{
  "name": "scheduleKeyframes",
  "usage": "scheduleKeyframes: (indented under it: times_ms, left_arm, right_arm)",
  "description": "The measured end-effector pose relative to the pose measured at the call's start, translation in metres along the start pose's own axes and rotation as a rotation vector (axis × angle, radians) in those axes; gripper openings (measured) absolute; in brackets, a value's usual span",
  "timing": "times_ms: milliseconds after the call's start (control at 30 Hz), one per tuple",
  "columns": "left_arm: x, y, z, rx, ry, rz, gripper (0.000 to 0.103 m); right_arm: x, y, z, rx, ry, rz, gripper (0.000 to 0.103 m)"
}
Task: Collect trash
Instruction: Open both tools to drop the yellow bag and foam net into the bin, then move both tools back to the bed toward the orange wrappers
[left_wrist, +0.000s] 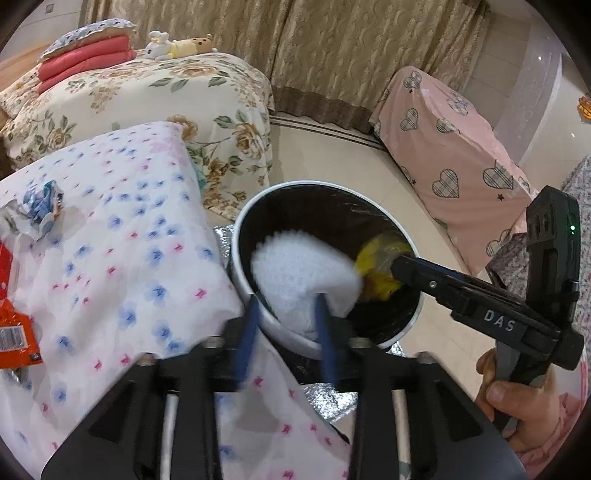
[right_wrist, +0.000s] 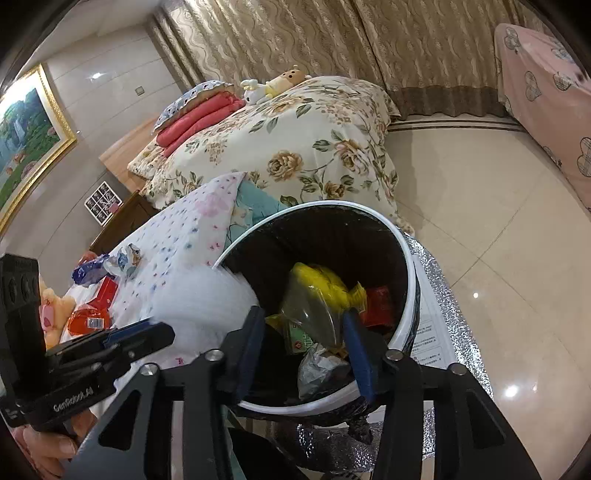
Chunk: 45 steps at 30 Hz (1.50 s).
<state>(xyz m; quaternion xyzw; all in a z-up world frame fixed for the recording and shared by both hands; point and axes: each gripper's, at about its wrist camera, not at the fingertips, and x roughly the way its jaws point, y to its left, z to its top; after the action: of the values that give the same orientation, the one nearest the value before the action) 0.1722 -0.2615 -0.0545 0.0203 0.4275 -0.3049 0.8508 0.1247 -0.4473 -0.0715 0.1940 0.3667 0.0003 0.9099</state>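
Jaws of both grippers stand parted and empty over the bin, white wad dropping just beyond the left gripper, yellow wrapper beyond the right gripper.

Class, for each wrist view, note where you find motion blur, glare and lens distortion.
Left wrist view: the white tissue over the bin is motion-blurred; fisheye bends the room's edges. Right wrist view: sharper, with ceiling-light glare on the floor tiles.
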Motion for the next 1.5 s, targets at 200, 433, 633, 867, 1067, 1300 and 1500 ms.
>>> scheduleKeyframes:
  times_ms: [200,433,633,867,1067,1300,1500]
  left_arm:
    - [-0.008,0.013,-0.009,-0.039,-0.001,0.004,0.046]
    - [-0.030,0.027,-0.028,-0.065,-0.022,0.008,0.055]
    - [-0.051,0.041,-0.048,-0.087,-0.038,0.024,0.057]
    - [-0.074,0.074,-0.071,-0.181,-0.060,0.057,0.058]
    - [-0.091,0.109,-0.086,-0.264,-0.078,0.090,0.058]
    - [-0.110,0.140,-0.102,-0.324,-0.105,0.138,0.058]
    - [-0.125,0.168,-0.112,-0.384,-0.127,0.176,0.058]
  right_arm:
    - [-0.003,0.000,-0.002,0.018,-0.003,0.000,0.064]
    - [-0.005,0.010,-0.010,0.049,0.007,0.042,0.080]
    - [-0.006,0.032,-0.019,0.022,0.011,0.066,0.081]
    - [0.001,0.063,-0.026,-0.013,0.034,0.105,0.081]
    - [0.011,0.093,-0.031,-0.056,0.057,0.149,0.081]
    - [0.023,0.127,-0.039,-0.109,0.091,0.193,0.081]
    - [0.029,0.155,-0.043,-0.154,0.109,0.222,0.088]
